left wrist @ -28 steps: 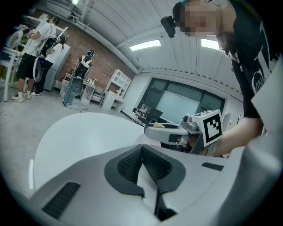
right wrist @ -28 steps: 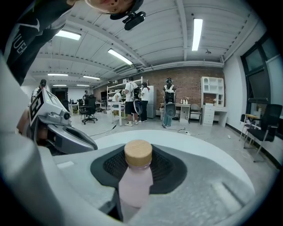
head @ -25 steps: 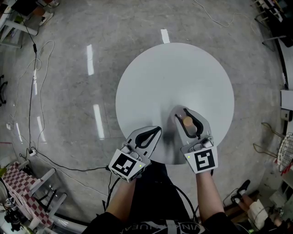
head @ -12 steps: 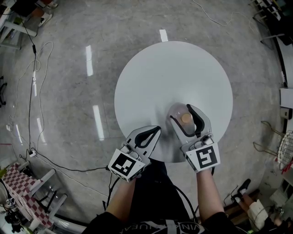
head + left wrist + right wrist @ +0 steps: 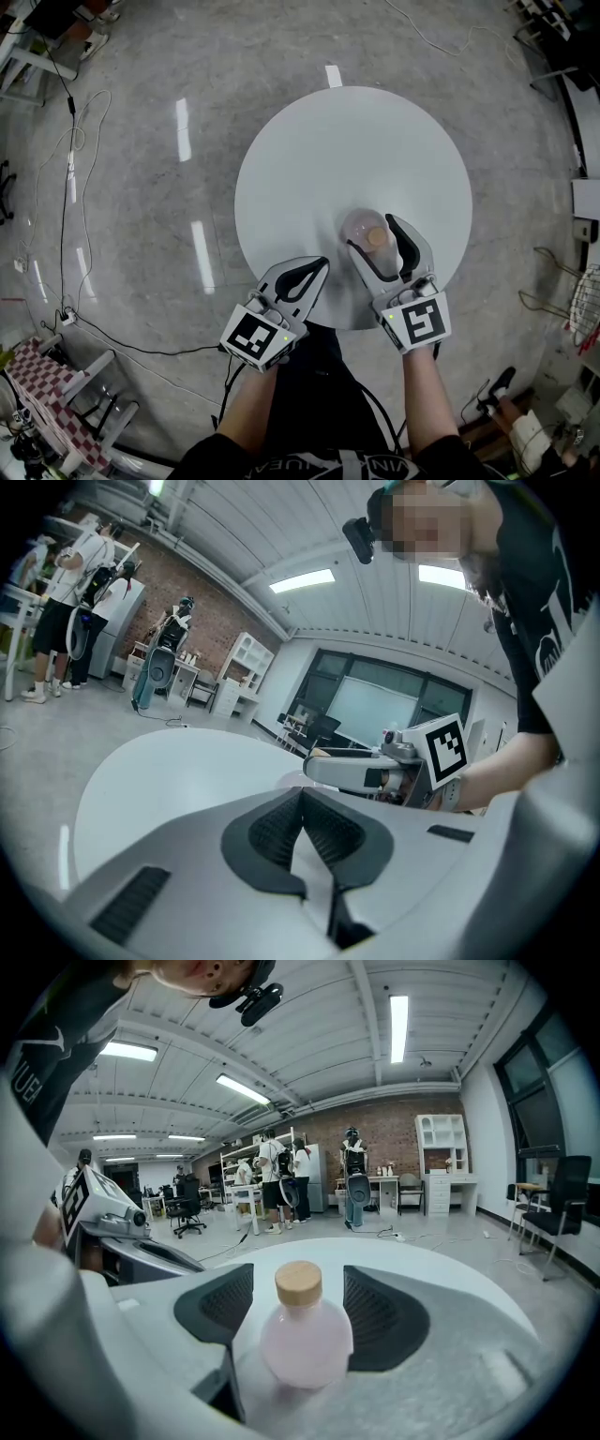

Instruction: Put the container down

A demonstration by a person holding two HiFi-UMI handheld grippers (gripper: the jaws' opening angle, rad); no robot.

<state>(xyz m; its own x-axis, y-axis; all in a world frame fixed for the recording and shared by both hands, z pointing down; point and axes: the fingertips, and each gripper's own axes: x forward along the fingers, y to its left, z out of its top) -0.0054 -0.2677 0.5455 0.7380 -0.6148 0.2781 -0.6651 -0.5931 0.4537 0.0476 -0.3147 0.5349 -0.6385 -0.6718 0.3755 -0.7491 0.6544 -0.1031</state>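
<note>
A small round bottle (image 5: pixel 373 234) with pinkish contents and a light wooden cap stands upright on the round white table (image 5: pixel 347 150), near its front edge. My right gripper (image 5: pixel 372 233) is open around it; its jaws have just been opening. In the right gripper view the bottle (image 5: pixel 306 1335) stands between the dark pads (image 5: pixel 380 1321) with a gap on each side. My left gripper (image 5: pixel 322 266) hovers over the table's front edge, to the left of the bottle. It is shut and empty, its pads (image 5: pixel 272 832) meeting in a V.
The table stands on a grey polished floor with cables (image 5: pixel 70 169) trailing at the left. A chequered item (image 5: pixel 37 384) lies at the lower left. Desks, shelves and several people (image 5: pixel 281 1185) are far off in the room.
The right gripper's jaws have spread apart and no longer press on the bottle, which stands on the table. Both hands have stayed about where they were.
</note>
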